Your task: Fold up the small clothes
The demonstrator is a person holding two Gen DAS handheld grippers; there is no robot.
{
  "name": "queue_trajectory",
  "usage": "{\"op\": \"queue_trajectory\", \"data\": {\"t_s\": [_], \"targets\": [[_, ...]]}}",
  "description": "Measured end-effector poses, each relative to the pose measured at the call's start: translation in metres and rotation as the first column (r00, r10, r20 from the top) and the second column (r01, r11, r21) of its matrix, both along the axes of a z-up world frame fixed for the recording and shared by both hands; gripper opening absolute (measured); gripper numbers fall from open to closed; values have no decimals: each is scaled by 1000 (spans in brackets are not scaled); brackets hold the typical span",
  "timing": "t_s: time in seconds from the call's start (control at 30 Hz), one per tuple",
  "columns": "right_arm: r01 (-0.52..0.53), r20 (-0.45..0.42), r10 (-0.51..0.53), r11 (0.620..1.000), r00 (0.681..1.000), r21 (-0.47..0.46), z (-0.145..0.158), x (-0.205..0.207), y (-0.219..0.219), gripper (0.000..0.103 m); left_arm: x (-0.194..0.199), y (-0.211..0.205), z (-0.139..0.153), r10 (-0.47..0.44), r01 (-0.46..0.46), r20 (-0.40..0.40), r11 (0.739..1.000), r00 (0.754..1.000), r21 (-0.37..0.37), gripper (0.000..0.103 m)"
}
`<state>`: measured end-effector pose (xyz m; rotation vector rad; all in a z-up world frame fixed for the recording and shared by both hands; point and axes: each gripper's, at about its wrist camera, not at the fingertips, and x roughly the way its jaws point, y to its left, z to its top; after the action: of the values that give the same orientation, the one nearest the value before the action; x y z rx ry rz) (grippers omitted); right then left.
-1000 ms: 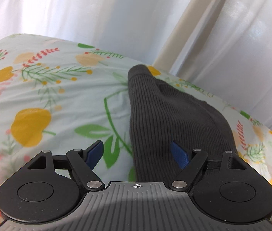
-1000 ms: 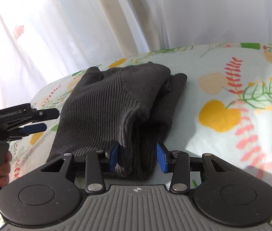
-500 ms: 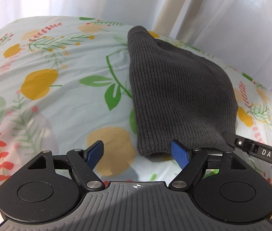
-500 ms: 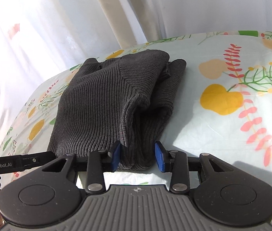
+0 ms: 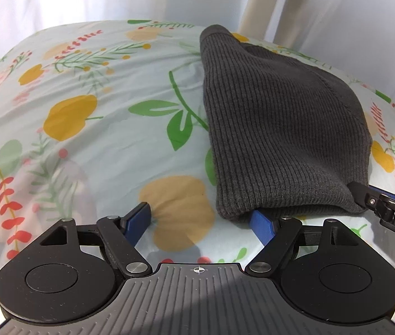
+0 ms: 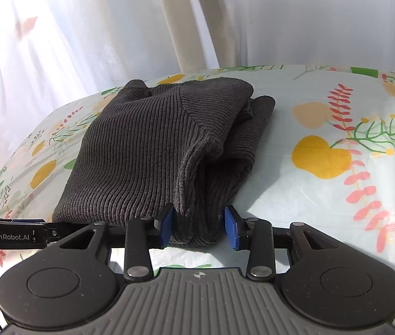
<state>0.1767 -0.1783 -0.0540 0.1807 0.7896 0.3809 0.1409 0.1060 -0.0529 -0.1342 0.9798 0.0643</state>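
Right tool pinches the folded sweater's near edge on the bed; left tool spread beside it, fold nearly done.

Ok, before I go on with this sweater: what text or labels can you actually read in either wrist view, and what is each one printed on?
"GenRobot.AI": white print on the side of the left gripper, seen at the left edge of the right wrist view.
"DAS": white letters on the right gripper, at the right edge of the left wrist view; the frame edge cuts the word off.
No readable text on the dark ribbed sweater or the floral tablecloth.
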Motion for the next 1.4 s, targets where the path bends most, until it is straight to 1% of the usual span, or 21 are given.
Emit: {"op": "queue_trajectory", "data": {"t_s": [0.13,0.27,0.37,0.4,0.47,0.6,0.63,0.67,0.73,0.8,0.87,0.93,0.97,1.03,1.1,1.13,1.17,1.2,1.27,1.3,1.4], "targets": [[29,-34,-28,999,999,18,2,-1,0,39,2,6,2,21,-21,18,1000,1000,-14,83],[41,-41,-41,999,998,16,3,-4,2,40,6,13,-1,42,-41,27,999,999,-30,84],[38,-41,-39,999,998,-15,4,-6,5,44,3,15,-3,43,-44,58,999,997,15,84],[37,-41,-38,999,998,-28,5,-7,7,47,2,15,-3,46,-48,68,998,997,31,85],[31,-42,-33,998,999,-46,5,-8,9,51,1,17,-3,52,-55,76,998,996,42,85],[26,-54,-30,997,998,-76,7,-12,11,66,-3,22,2,48,-51,68,997,997,53,87],[23,-67,-29,997,997,-78,8,-15,11,73,-5,23,5,35,-39,63,998,997,53,87],[15,-84,-21,997,996,-81,9,-17,11,78,-7,23,8,18,-21,57,998,998,56,89],[-7,-104,-4,995,995,-99,9,-29,13,92,-15,20,14,-14,9,50,997,999,83,92],[-24,-120,10,993,993,-119,10,-41,17,99,-23,17,20,-41,35,52,994,998,107,100],[-33,-145,16,992,989,-121,11,-50,21,99,-28,17,25,-46,41,41,993,998,113,101],[-41,-190,19,993,982,-112,11,-54,24,99,-32,17,28,-41,38,33,995,999,98,101],[-42,-215,18,993,976,-111,11,-56,25,99,-33,17,30,-43,41,28,996,999,79,101],[-35,-229,3,990,973,-135,15,-59,29,99,-33,21,31,-39,39,21,999,999,27,103],[-18,-216,-28,978,976,-206,21,-61,35,99,-35,25,34,-22,23,21,999,1000,-27,103],[-4,-207,-47,971,977,-239,24,-61,38,99,-35,24,36,-19,20,28,999,999,-28,103],[1,-206,-56,966,977,-259,28,-59,39,99,-36,22,39,-22,23,38,1000,999,-7,103],[-3,-207,-52,967,977,-255,31,-59,39,99,-37,18,42,-33,31,52,999,998,35,103],[13,-222,-63,975,973,-222,37,-57,37,99,-39,12,46,-62,54,73,994,995,96,103],[30,-242,-83,977,967,-212,38,-54,35,99,-39,11,49,-75,67,77,992,994,102,103],[26,-287,-81,982,954,-190,42,-45,32,99,-37,11,53,-93,89,49,994,994,67,103]]}}
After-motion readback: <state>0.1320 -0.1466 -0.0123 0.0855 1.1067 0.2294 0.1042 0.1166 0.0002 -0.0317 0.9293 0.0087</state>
